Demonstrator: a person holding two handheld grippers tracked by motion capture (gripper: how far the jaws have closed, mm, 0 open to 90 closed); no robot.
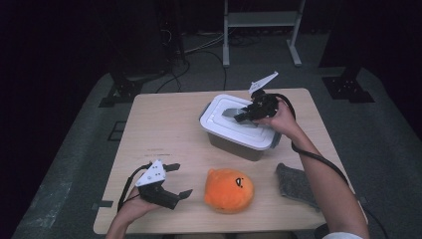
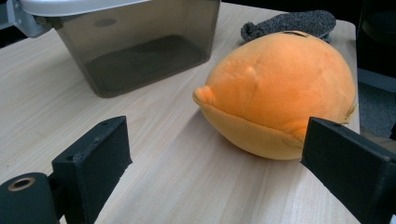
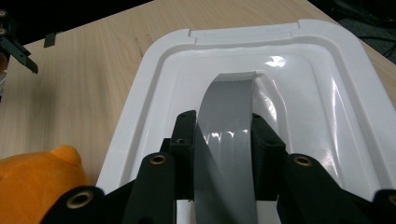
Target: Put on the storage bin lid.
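A grey storage box [image 1: 234,147] with a white lid [image 1: 222,119] stands at the table's centre right. My right gripper [image 1: 241,117] is over the lid and shut on its grey strap handle [image 3: 226,93], with one jaw on each side of the strap [image 3: 223,120]. An orange plush toy [image 1: 229,190] lies near the front edge. My left gripper [image 1: 182,179] rests just left of the plush, open and empty. In the left gripper view the plush [image 2: 280,88] sits ahead of the right jaw, with the gap [image 2: 215,128] over bare wood.
A grey knitted cloth [image 1: 293,181] lies right of the plush, by the person's right forearm. The wooden table [image 1: 164,129] has free room on its left half. A white stand [image 1: 261,20] and cables are on the floor beyond.
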